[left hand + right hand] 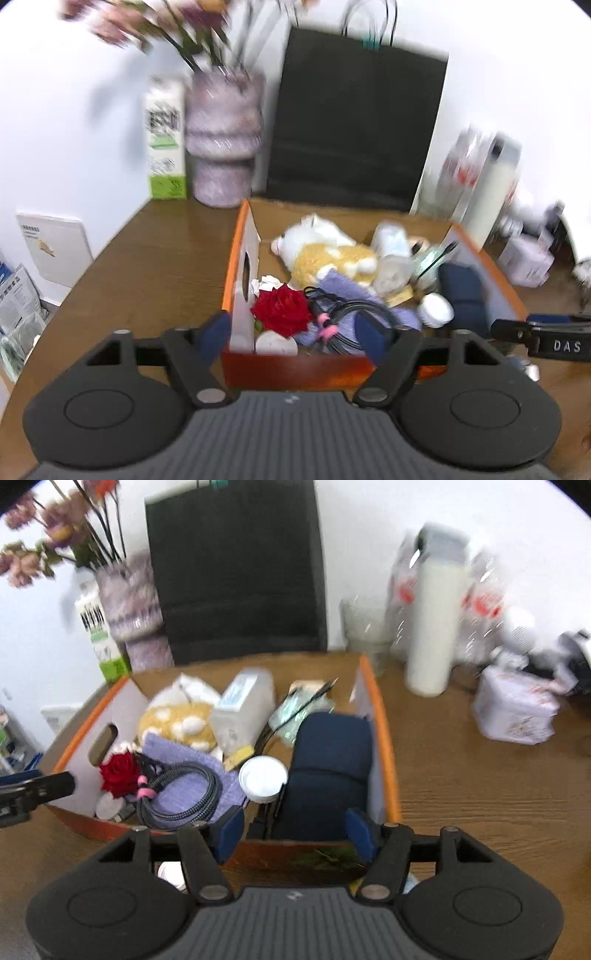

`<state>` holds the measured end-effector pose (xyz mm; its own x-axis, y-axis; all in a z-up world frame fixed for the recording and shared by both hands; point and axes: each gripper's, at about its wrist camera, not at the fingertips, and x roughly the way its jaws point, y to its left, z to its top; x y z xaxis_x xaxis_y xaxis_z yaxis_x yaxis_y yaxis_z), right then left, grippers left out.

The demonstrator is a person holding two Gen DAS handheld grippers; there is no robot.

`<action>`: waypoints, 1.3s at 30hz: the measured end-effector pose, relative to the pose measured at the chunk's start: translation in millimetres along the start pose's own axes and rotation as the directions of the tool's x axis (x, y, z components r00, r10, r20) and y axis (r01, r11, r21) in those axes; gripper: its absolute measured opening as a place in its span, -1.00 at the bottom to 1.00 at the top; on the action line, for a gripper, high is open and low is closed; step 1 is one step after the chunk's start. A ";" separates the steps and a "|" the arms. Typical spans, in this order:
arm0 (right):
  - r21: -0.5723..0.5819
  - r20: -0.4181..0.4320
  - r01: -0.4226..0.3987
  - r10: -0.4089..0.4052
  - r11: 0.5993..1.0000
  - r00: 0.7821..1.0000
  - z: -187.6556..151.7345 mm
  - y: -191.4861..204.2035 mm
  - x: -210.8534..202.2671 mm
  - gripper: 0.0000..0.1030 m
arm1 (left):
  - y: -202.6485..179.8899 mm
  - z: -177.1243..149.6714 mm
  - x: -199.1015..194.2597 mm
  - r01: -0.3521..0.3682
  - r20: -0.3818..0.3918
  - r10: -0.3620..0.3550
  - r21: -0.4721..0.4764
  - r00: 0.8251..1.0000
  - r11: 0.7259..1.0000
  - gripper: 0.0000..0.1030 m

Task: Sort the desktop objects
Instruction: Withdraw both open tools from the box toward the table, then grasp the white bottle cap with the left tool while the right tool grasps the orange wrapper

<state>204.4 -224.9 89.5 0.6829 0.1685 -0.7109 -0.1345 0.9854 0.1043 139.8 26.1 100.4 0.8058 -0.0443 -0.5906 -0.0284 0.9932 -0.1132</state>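
Observation:
An orange-rimmed cardboard box [231, 266] [388, 746] on the wooden desk holds a white-and-yellow plush toy [325, 251] [177, 716], a red rose [282, 310] [120, 771], a coiled black cable [351, 308] [212, 790] on a purple cloth [173, 753], a white round jar [436, 310] [263, 779], a navy pouch [461, 291] [328, 760] and a clear plastic container [391, 251] [243, 709]. My left gripper [293, 334] hovers open over the box's near left corner. My right gripper [295, 830] is open above the near wall, in front of the pouch. Neither holds anything.
Behind the box stand a black paper bag [354, 122], a purple vase of flowers [221, 140] and a green-and-white carton [166, 140]. To the right are a tall white bottle [432, 627], a glass [365, 627] and a white wrapped pack [513, 709]. Bare wood [480, 794] lies right of the box.

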 end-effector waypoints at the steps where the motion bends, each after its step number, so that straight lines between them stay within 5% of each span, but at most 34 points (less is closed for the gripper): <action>1: -0.001 0.040 -0.010 0.010 1.000 0.999 -8.7 -0.7 -16.4 0.51 | -0.9 -15.3 -18.4 0.034 0.022 -0.034 -0.010 0.999 0.999 0.67; 5: -0.026 0.125 -0.079 0.082 0.997 0.989 -74.9 0.6 -71.8 0.71 | -4.1 -86.3 -56.7 0.108 0.037 -0.107 -0.028 0.994 0.994 0.97; 8: -0.058 0.115 -0.084 0.091 0.995 0.989 -135.6 9.2 -88.7 0.71 | -8.9 -140.5 -66.2 -0.007 0.020 0.007 0.004 1.000 1.000 0.97; 15: -0.071 0.137 -0.044 0.054 0.996 0.989 -214.6 20.2 -109.9 0.73 | -16.7 -177.7 -80.5 -0.043 0.007 0.043 0.090 0.999 0.995 0.98; 22: -0.025 0.207 -0.071 0.074 0.997 0.976 -227.3 10.5 -125.6 0.87 | -7.7 -178.0 -80.6 -0.038 0.012 0.038 0.033 0.999 0.999 1.00; 32: 0.116 0.215 -0.102 0.075 0.988 0.974 -225.0 -11.3 -116.9 0.86 | -19.7 -182.4 -78.3 -0.043 -0.012 0.044 0.102 0.999 0.994 1.00; 37: -0.014 0.222 -0.080 0.081 0.997 0.972 -223.5 4.4 -118.8 0.69 | -29.3 -165.8 -70.1 -0.042 0.092 0.030 0.129 0.995 0.991 0.95; 39: -0.067 0.210 -0.082 0.095 0.994 0.973 -211.0 6.7 -114.4 0.40 | -36.3 -146.4 -51.3 0.000 0.065 -0.010 0.155 0.998 0.988 0.70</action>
<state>-26.2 -242.7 24.7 0.8027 0.2624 -0.5355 -0.2384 0.9643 0.1152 12.8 -23.5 17.8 0.8429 -0.0470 -0.5359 0.0632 0.9979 0.0120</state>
